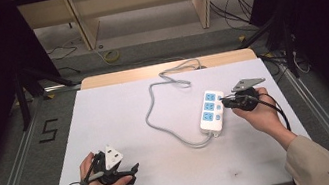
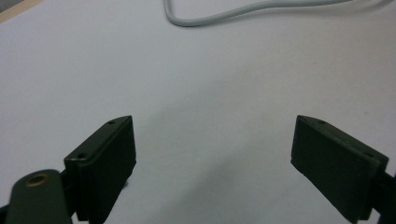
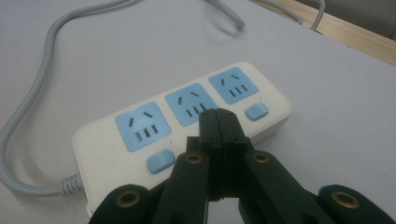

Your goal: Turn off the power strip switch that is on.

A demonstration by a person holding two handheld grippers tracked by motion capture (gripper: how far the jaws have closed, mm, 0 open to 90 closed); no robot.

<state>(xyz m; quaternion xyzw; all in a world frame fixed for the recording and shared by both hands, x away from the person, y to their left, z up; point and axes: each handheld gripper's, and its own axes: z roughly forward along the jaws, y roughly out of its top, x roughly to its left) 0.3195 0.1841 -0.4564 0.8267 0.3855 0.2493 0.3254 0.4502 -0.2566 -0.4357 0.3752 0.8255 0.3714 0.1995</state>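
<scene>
White table (image 1: 122, 125) is what we've got, with a white power strip (image 1: 211, 110) right of center, grey cord (image 1: 157, 119) looping off. Our right gripper (image 3: 218, 114) is pinched together, empty, tips over the middle socket. Left gripper (image 2: 212, 154) gapes wide, holding nothing.

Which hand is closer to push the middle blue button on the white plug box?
Probably the right. The right gripper, jaws shut, hovers by the power strip's middle switch; the left gripper is open, well away.

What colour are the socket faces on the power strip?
Light blue, on the white power strip; clearest in the right gripper view.
</scene>
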